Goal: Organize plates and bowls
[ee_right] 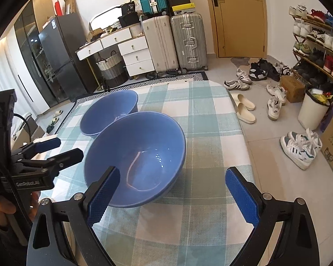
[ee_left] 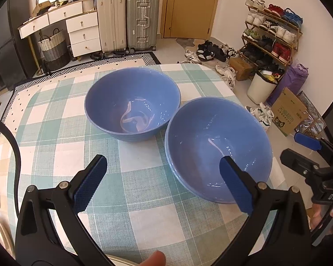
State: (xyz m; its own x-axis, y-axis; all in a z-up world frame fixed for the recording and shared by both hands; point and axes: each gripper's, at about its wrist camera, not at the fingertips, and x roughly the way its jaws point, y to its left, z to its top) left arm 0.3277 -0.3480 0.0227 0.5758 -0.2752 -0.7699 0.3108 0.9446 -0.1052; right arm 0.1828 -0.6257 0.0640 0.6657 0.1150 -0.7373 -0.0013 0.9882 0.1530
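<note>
Two blue bowls stand upright on the checked tablecloth, almost touching. The far bowl (ee_left: 132, 102) (ee_right: 108, 110) is toward the back left. The near bowl (ee_left: 218, 148) (ee_right: 135, 157) is toward the front right. My left gripper (ee_left: 162, 175) is open and empty, its right finger in front of the near bowl's rim. My right gripper (ee_right: 171, 190) is open and empty, its left finger in front of the near bowl's front rim. The left gripper also shows in the right wrist view (ee_right: 60, 147), left of the near bowl. The right gripper shows at the left wrist view's right edge (ee_left: 299, 148).
The table (ee_right: 202, 119) carries a green and white checked cloth; its right edge drops to a tiled floor with shoes (ee_right: 299, 148). A white plate rim (ee_left: 122, 260) shows at the front edge. Suitcases (ee_left: 131, 22), drawers and a shoe rack (ee_left: 273, 33) stand beyond.
</note>
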